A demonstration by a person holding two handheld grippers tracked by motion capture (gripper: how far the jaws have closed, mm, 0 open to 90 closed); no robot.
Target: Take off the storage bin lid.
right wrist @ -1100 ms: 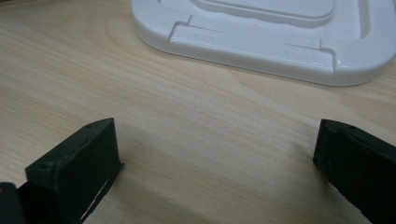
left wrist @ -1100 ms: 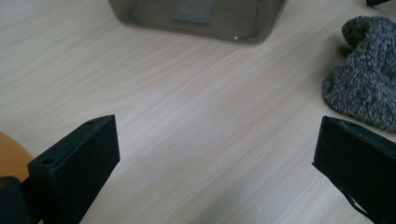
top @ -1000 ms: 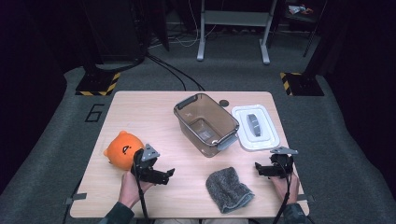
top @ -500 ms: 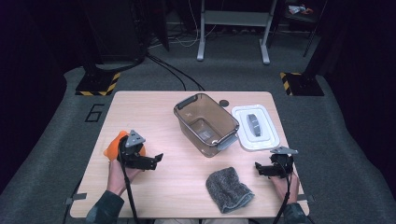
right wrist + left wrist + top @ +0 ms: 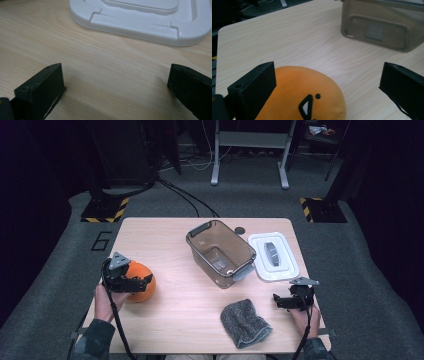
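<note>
Left tool (image 5: 134, 281) spread wide over the orange plush toy (image 5: 302, 96); toy sits on the worktop (image 5: 170, 245) between the jaws, nearer the left one. Right tool (image 5: 116, 92) spread wide too, nothing between its jaws, just short of the white lid (image 5: 147, 17).

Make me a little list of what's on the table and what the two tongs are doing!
orange plush toy: near the table's left edge, between the open jaws
left tongs: open, over the toy
right tongs: open, low over bare wood
clear tub: middle, lid off
white lid: flat, right of the tub
grey cloth: crumpled, near front edge
table: light wood
</note>
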